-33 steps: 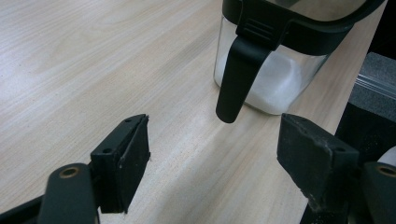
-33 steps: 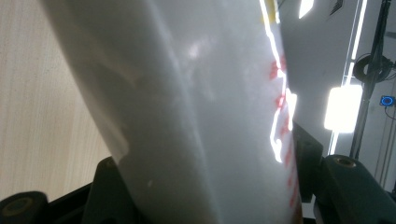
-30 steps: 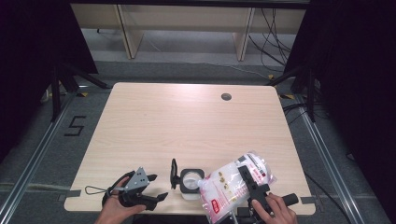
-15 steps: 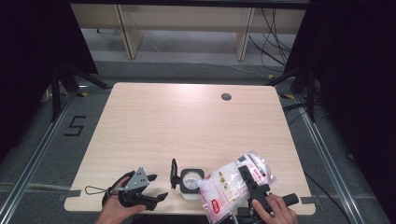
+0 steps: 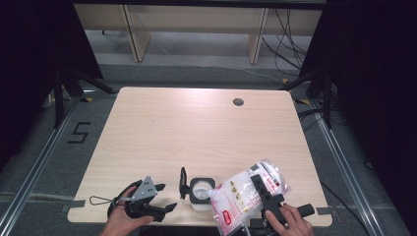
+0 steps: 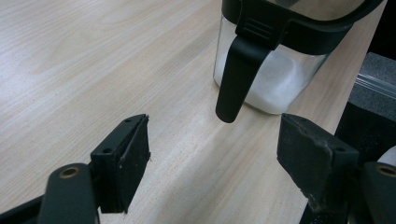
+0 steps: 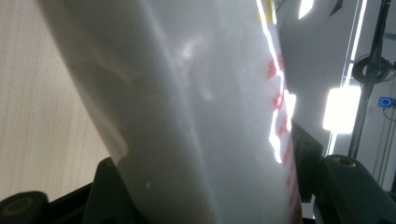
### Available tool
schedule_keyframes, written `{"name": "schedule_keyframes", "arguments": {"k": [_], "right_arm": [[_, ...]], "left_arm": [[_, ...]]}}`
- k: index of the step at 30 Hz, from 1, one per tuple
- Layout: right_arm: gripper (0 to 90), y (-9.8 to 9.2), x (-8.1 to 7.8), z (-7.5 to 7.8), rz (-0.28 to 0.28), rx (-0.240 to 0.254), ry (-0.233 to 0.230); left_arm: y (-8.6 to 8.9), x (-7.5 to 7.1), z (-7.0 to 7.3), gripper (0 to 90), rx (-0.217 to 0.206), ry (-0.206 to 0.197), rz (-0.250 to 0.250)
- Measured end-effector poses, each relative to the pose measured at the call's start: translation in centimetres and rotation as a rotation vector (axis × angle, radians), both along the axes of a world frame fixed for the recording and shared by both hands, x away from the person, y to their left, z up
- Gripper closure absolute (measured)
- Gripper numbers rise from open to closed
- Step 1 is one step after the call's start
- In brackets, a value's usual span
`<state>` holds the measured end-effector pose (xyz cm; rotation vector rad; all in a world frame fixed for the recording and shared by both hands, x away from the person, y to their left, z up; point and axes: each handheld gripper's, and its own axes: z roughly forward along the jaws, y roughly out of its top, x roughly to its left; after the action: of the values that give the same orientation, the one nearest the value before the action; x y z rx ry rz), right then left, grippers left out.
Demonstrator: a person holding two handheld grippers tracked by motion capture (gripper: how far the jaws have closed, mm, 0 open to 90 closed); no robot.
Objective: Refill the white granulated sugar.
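High view: near the bottom edge of the frame, the right gripper (image 5: 263, 192) held a white refill bag (image 5: 244, 195) with red print tipped toward a small clear jar (image 5: 200, 191), the bag's corner resting over the jar's open mouth. The jar's black lid stood flipped up at its left side. At lower left, the left gripper (image 5: 167, 207) lay low on the wooden table (image 5: 196, 128), just beside the jar and apart from it.

Left gripper view: the two black jaws stood well apart with nothing between them. The jar (image 6: 275, 81) sat in the upper right of the frame, white powder in its lower part, and the black lid tab (image 6: 238, 77) hung down its side.

Right gripper view: the jaws were clamped on the bag (image 7: 196, 121), whose glossy white body ran from upper left to the bottom of the frame.

The risk, as judged from these pictures: nothing braced the jar, which stood close to the table's near edge. A heavy rush of powder or a nudge from the bag could tip it or spill the contents across the table. The slick, soft bag could also slide in the jaws.
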<state>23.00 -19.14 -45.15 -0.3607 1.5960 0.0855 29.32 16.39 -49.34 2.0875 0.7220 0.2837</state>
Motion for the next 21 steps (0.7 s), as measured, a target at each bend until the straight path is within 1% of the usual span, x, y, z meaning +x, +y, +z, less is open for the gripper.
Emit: {"name": "schedule_keyframes", "arguments": {"k": [1, 4, 5, 6, 7, 8, 9, 12, 13, 14, 15, 16, 17, 18, 19, 20, 21], "right_arm": [[45.3, -0.01, 0.01, 0.01, -0.001, 0.001, 0.0], [45.3, 0.02, -0.02, -0.05, -0.007, 0.005, 0.004], [45.3, -0.01, -0.02, -0.04, -0.005, 0.003, 0.002], [45.3, 0.0, 0.0, -0.05, -0.007, 0.005, 0.005], [45.4, 0.0, 0.0, -0.04, -0.009, 0.007, 0.002], [45.4, 0.01, -0.01, -0.05, -0.009, 0.004, 0.001], [45.4, 0.01, -0.01, -0.06, -0.007, 0.001, 0.004], [45.4, 0.03, 0.02, 0.01, -0.004, -0.001, 0.003], [45.4, -0.01, -0.08, -0.12, -0.022, 0.015, 0.016], [45.4, -0.02, -0.09, -0.11, -0.02, 0.009, 0.015], [45.4, 0.01, 0.02, 0.01, 0.002, -0.001, 0.001], [45.4, 0.01, -0.03, -0.14, -0.016, 0.017, 0.016], [45.4, 0.01, 0.02, -0.07, -0.009, 0.006, 0.004], [45.4, 0.01, 0.01, -0.13, -0.016, 0.008, 0.014], [45.4, 0.02, 0.02, -0.01, -0.001, 0.0, -0.005], [45.4, -0.02, -0.04, -0.19, -0.019, 0.019, 0.015], [45.4, 0.0, -0.03, -0.15, -0.019, 0.018, 0.015]], "left_arm": [[-0.07, -0.02, -0.04, 24.8, -0.01, 0.002, 0.005], [-0.08, -0.04, -0.05, 24.9, -0.009, 0.0, 0.005], [-0.15, -0.08, -0.06, 24.8, -0.014, 0.001, 0.013], [-0.11, -0.05, -0.07, 24.8, -0.008, -0.001, 0.013], [-0.01, 0.02, -0.04, 24.8, 0.012, -0.004, 0.009], [-0.1, -0.02, -0.08, 24.8, -0.008, -0.002, 0.008], [-0.07, -0.03, -0.04, 24.8, -0.007, -0.003, 0.002], [-0.08, -0.03, -0.06, 24.8, -0.009, -0.001, 0.008], [-0.08, -0.03, -0.07, 24.8, -0.011, 0.0, 0.007], [0.02, 0.01, 0.0, 24.9, 0.002, 0.0, -0.001], [0.01, 0.02, 0.0, 24.8, 0.0, 0.001, 0.0], [0.04, -0.01, 0.06, 24.9, 0.017, 0.002, 0.009], [-0.02, 0.01, -0.04, 24.9, 0.01, -0.003, 0.012], [-0.03, 0.04, -0.08, 24.8, 0.009, -0.004, 0.007], [-0.1, -0.03, -0.08, 24.9, -0.006, 0.0, 0.01], [-0.05, 0.02, -0.06, 24.9, 0.004, -0.003, 0.01], [0.02, 0.03, 0.02, 24.8, 0.021, -0.002, 0.011]]}}
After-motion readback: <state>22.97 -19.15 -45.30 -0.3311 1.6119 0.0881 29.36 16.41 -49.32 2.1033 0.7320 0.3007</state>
